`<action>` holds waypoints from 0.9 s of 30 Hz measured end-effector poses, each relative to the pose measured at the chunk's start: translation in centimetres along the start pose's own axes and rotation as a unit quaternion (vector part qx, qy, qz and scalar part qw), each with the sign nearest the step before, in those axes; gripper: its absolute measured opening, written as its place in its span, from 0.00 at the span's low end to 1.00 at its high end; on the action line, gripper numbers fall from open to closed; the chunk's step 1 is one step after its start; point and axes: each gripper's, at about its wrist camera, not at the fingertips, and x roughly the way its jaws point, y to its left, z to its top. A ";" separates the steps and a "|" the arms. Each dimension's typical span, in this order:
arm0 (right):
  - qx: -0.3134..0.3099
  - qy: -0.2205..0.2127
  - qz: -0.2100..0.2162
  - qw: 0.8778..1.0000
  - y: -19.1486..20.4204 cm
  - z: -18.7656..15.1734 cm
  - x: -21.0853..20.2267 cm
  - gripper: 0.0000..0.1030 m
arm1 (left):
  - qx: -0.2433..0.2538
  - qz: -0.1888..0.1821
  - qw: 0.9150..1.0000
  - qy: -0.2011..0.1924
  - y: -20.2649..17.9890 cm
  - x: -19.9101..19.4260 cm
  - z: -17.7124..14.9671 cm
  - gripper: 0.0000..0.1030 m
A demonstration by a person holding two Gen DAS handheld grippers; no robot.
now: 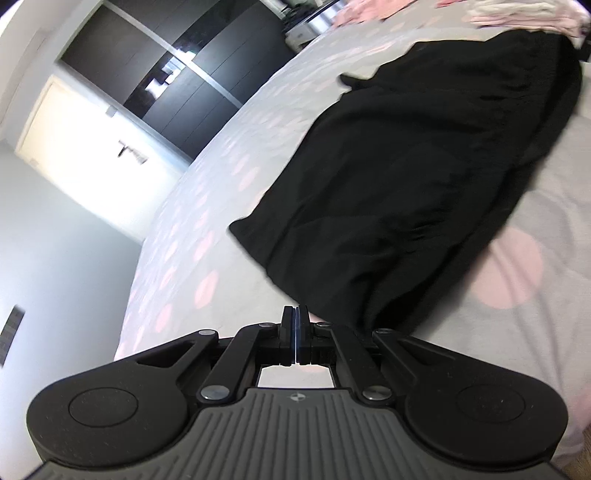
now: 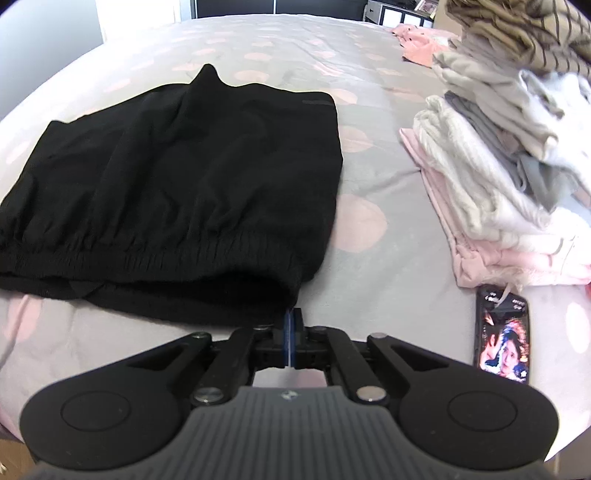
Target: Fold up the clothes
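Observation:
A black garment [image 2: 184, 177] with a gathered elastic waistband lies spread on the bed, waistband toward me. In the right wrist view my right gripper [image 2: 292, 314] is shut at the waistband's near right corner, and the fabric runs down into its fingertips. Seen from the left wrist, the same black garment [image 1: 399, 177] stretches away to the upper right. My left gripper [image 1: 295, 312] is shut, its pads pressed flat together with no cloth showing between them. The garment's near edge sits just right of these tips and passes behind the linkage.
The bed has a grey cover with pink dots [image 2: 369, 258]. A stack of folded clothes [image 2: 498, 166] stands at the right, a phone [image 2: 503, 338] with a lit screen in front of it. Pink clothes [image 1: 517, 14] lie far back. Dark wardrobe [image 1: 177, 66] and white door [image 1: 85, 140] stand left.

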 end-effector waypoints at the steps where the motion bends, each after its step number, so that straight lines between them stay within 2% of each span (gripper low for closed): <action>1: 0.004 0.002 -0.003 1.000 -0.2 0.0 0.2 0.00 | 0.008 -0.015 1.000 -0.007 -0.4 -0.3 -0.1 0.00; 3: 0.010 0.006 -0.003 1.000 -0.3 0.0 0.4 0.00 | 0.026 -0.037 0.999 -0.019 -0.8 -1.0 -0.4 0.03; 4: 0.013 0.007 -0.001 1.000 -0.4 0.0 0.3 0.00 | 0.036 -0.042 0.998 -0.026 -1.3 -1.2 -0.4 0.09; 6: 0.011 0.006 0.000 1.000 -0.3 0.1 0.3 0.01 | 0.058 -0.044 0.997 -0.038 -2.3 -1.5 -0.4 0.18; 7: 0.010 0.004 0.001 1.000 -0.2 0.1 0.3 0.01 | 0.068 -0.040 0.996 -0.037 -2.8 -1.3 -0.4 0.18; 11: 0.009 0.004 0.004 1.000 -0.1 0.0 0.3 0.03 | 0.110 -0.030 0.993 -0.020 -4.7 0.2 -0.4 0.18; 14: 0.011 0.006 0.007 1.000 -0.2 -0.1 0.4 0.04 | 0.156 -0.015 0.987 -0.025 -5.9 1.4 -0.2 0.18; 20: 0.011 0.007 0.009 1.000 -0.2 0.1 0.6 0.05 | 0.214 -0.012 0.977 -0.026 -6.8 3.4 -0.6 0.18; 25: 0.015 0.001 0.016 1.000 -0.4 0.1 0.6 0.06 | 0.204 -0.012 0.979 -0.004 -6.6 5.3 -0.5 0.18; 26: 0.017 -0.003 0.017 1.000 -0.5 0.1 0.6 0.07 | 0.193 -0.018 0.981 -0.002 -6.3 5.3 -0.5 0.17; 27: 0.020 -0.007 0.018 1.000 -0.6 0.0 0.5 0.08 | 0.182 -0.023 0.983 0.001 -6.0 5.3 -0.4 0.11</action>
